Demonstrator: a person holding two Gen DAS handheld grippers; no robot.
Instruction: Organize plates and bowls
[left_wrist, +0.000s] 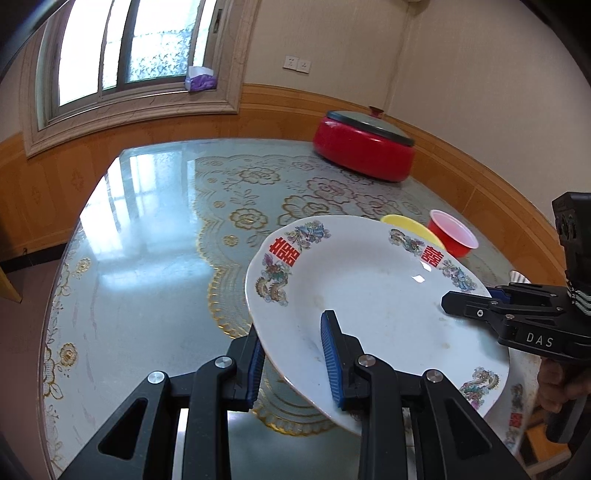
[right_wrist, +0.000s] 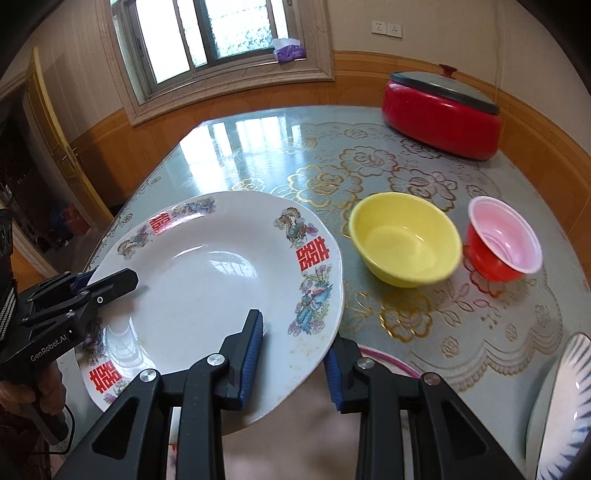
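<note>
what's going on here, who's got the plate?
Both grippers are on the white plate with red characters, one at each side of its rim. The left gripper has its jaws across the near-left rim; the right gripper likewise straddles the rim on the other side. The plate is tilted over the table edge. A yellow bowl and a red bowl stand apart on the table; a red lidded pot sits at the back.

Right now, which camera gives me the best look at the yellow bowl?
The right wrist view: the yellow bowl shows whole, open side up and empty, beside the red cup on the table. In the left wrist view only a sliver of its rim peeks over the decorated plate held by both grippers.
</note>
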